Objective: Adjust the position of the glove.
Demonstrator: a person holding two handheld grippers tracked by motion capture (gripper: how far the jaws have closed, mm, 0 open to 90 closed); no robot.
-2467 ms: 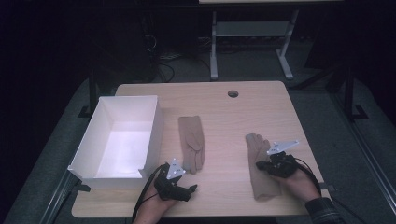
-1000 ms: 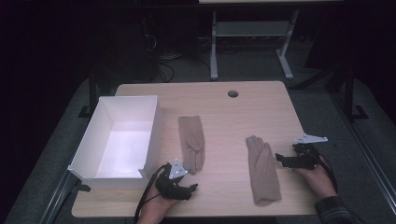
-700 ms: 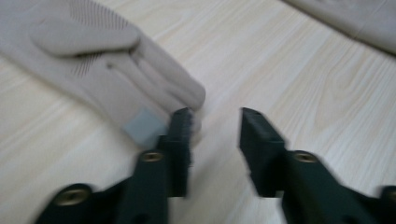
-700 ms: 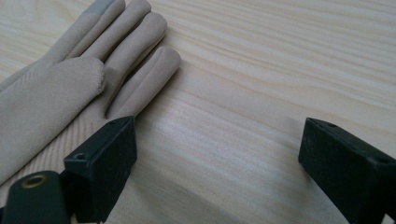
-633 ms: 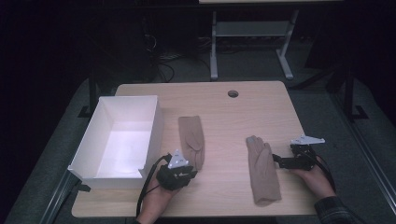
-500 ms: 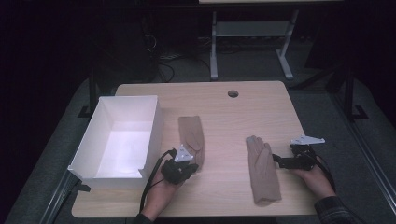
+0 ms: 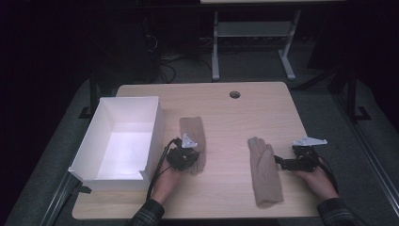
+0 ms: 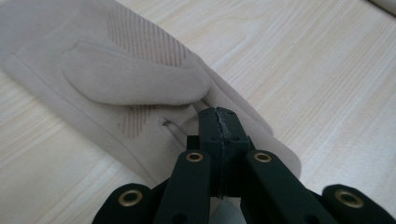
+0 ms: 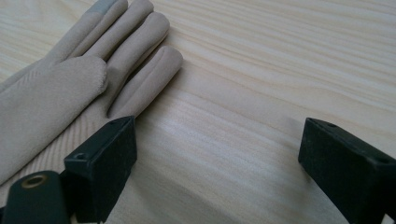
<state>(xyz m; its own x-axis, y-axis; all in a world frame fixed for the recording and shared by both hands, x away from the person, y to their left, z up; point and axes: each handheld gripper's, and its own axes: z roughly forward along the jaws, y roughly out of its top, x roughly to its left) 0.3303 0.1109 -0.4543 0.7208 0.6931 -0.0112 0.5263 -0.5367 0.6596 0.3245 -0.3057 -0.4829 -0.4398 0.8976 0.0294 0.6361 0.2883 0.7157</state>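
Left tool [image 8: 218, 122] clenched on beige suede glove [image 8: 140, 79]; right tool [image 9: 215, 154] released beside second beige glove [image 9: 60, 88], light wooden bench [image 7: 226, 117].

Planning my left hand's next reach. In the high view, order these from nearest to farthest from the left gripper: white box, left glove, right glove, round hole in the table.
1. Left glove: under the left gripper, whose jaws are shut on it.
2. White box: just to the gripper's left.
3. Right glove: across the table, beside the right gripper.
4. Round hole: near the table's far edge.
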